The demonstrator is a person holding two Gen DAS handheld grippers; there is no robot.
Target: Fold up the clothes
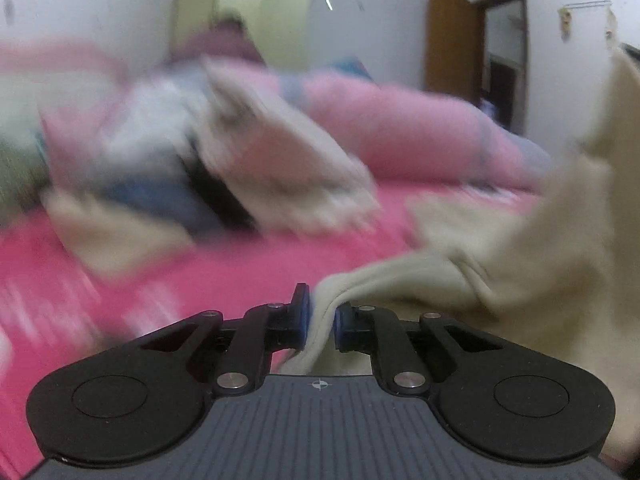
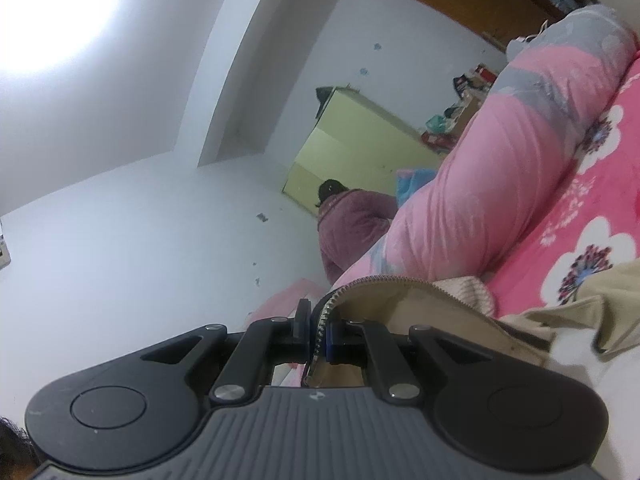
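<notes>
A cream zip-up garment [image 1: 552,248] is lifted off the pink bed. In the left wrist view my left gripper [image 1: 322,326] is shut on a bunched fold of its fabric, and the cloth rises up the right side of the picture. In the right wrist view my right gripper [image 2: 319,330] is shut on the zipper edge of the same garment [image 2: 400,304], with the metal teeth running between the blue pads. That view is tilted, and the rest of the cloth trails off to the lower right.
The bed has a pink flowered sheet [image 2: 592,208] and a rolled pink and grey quilt [image 2: 480,184]. A blurred pile of other clothes [image 1: 224,160] lies at the left of the bed. A person in a purple robe [image 2: 352,220] sits beyond it. A wooden door [image 1: 452,36] stands behind.
</notes>
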